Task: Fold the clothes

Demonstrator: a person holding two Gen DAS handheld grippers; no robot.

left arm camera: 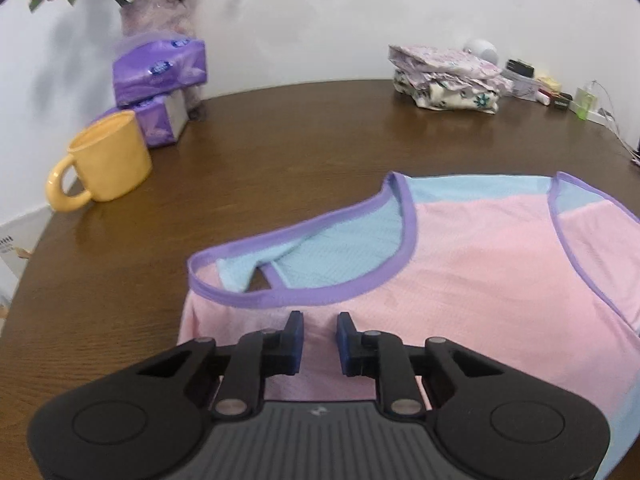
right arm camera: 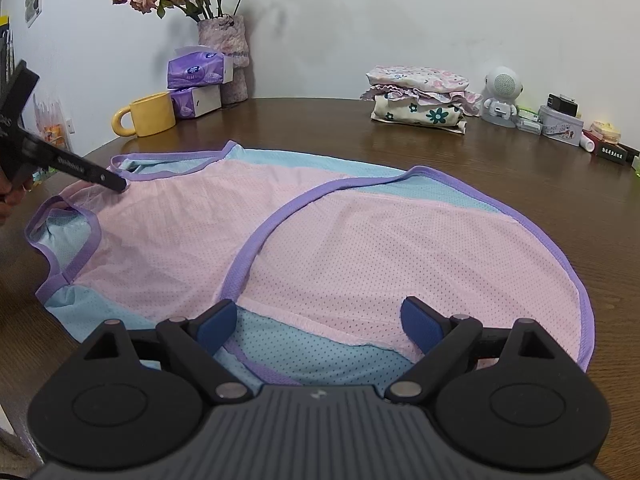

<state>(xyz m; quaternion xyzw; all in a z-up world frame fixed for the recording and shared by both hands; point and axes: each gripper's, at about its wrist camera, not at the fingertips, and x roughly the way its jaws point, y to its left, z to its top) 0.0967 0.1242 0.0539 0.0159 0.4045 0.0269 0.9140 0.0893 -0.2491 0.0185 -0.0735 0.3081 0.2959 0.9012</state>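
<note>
One pink-and-blue vest (right arm camera: pixel 320 240) lies flat on my bench (right arm camera: pixel 520 168).
My left tool (left arm camera: pixel 319 332) is slightly apart above it, my right tool (right arm camera: pixel 318 316) wide apart; one yellow mug (right arm camera: pixel 152 114) and two tissue packs (right arm camera: pixel 198 88) sit by the far edge.

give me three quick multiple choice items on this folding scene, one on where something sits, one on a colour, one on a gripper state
1. Where is the yellow mug?
A. on the garment
B. beside the purple tissue packs
C. on the stack of folded clothes

2. What colour is the trim on the pink and blue garment?
A. purple
B. green
C. black

3. How do the right gripper's jaws stand?
A. shut on the mug
B. clamped on the trim
C. wide open above the garment

Answers: 1 B, the mug stands on the table next to the packs. 2 A, a purple band edges the neckline and armholes. 3 C, both pads are far apart, gripping nothing.
</note>
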